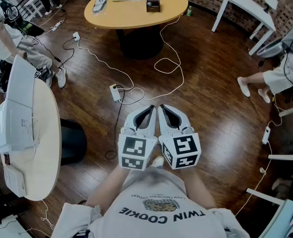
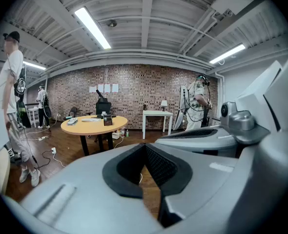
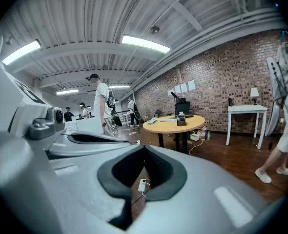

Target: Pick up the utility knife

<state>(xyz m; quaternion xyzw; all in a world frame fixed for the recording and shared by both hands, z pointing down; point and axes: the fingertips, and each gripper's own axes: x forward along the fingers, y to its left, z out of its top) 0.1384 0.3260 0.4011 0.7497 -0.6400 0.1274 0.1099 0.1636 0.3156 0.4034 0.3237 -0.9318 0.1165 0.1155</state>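
At the near left stands a white curved desk (image 1: pixel 43 148) bearing only a white machine; nothing on it looks like a knife.

The left gripper (image 1: pixel 149 109) is held close in front of the person's chest, pointing away and slightly down. Its fingers (image 2: pixel 159 166) are pressed together with nothing between them. Through the gap behind the tips only wooden floor shows.

The right gripper (image 1: pixel 165 109) sits just beside it, the two bodies touching side by side. Its fingers (image 3: pixel 159 173) are likewise closed and empty, with a white power strip (image 1: pixel 115 92) on the floor showing through the gap. Holding both tools together, shut and near the body, reads as a rest or carrying posture for the walk across the room, not a reach.

The utility knife cannot be made out with certainty. The likeliest spot is the round yellow desk (image 1: pixel 174 10) at the far side of the room. A small grey object (image 1: pixel 100 4) lies on its left part, with a flat pale item and a dark box to the right of it. That desk is well apart from both pairs of fingers, straight ahead and slightly left of where they point. I judge the approach has not begun.
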